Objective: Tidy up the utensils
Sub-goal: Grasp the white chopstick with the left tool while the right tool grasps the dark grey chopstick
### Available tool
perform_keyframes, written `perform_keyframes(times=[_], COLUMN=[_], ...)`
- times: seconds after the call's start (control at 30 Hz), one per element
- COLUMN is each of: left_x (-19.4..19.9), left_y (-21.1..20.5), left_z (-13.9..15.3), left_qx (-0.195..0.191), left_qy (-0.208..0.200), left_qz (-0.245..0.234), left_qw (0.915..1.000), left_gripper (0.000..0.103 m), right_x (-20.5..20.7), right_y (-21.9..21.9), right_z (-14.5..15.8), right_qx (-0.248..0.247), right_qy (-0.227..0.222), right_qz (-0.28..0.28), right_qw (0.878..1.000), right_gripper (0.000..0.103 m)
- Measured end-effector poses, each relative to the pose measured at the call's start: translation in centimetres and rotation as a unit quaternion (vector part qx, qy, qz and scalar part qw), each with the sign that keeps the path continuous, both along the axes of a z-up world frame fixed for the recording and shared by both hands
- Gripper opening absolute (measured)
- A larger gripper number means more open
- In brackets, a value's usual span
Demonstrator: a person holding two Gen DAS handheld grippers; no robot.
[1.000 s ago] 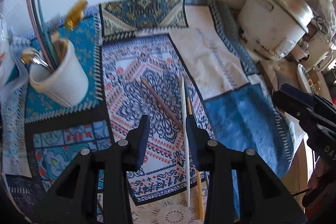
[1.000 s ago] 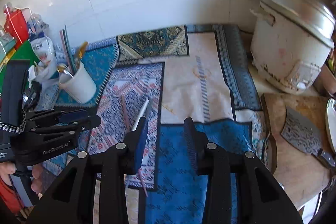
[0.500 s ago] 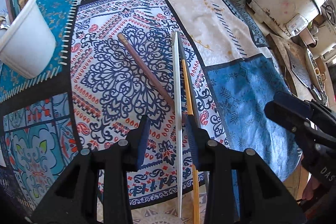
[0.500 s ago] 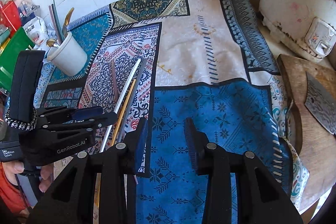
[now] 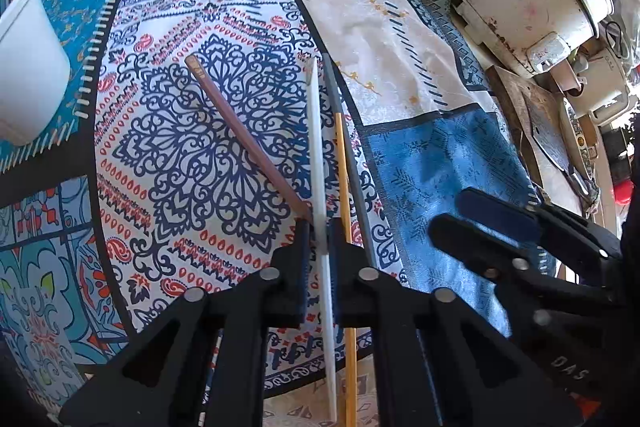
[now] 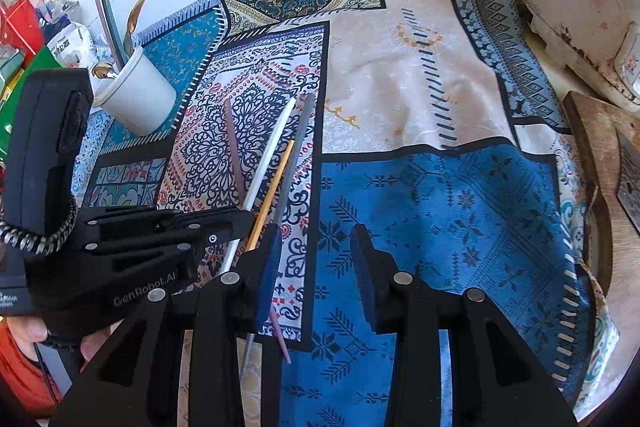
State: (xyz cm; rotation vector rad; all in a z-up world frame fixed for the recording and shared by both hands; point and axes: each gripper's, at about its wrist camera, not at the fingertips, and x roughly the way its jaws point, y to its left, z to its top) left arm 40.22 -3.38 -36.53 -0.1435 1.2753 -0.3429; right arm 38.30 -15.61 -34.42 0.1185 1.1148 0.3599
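left hand-held gripper (image 5: pixel 318 239) angled down, clamping white chopstick (image 5: pixel 316 147)

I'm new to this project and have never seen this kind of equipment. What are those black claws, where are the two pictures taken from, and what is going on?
There is no robot: a person holds a two-finger clamp tool in each hand, each with a camera looking along its fingers. One picture is from the left tool, the other from the right. The left gripper has shut on a white chopstick lying on a patterned cloth. Beside it lie a brown chopstick, a yellow one and a grey one. The right gripper hangs open over the cloth, holding nothing. A white cup at the back already holds utensils.
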Motion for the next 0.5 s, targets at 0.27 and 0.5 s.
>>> perform_keyframes(times=[0.27,0.5], left_x=[-0.5,-0.8], left_y=[0.8,1.7], left_z=[0.7,0.9], left_qx=[0.025,0.051], left_qy=[-0.019,-0.030], left_qz=[-0.008,-0.019], left_qw=[0.9995,0.9981], left_gripper=[0.004,0.004], right_x=[1.6,2.9], right_y=[1.9,2.8], right_z=[-2.3,-2.5], right_qx=[0.003,-0.002], right_qy=[0.040,0.041], right_qz=[0.003,-0.001], right_qw=[0.999,0.999], right_gripper=[0.029,0.018])
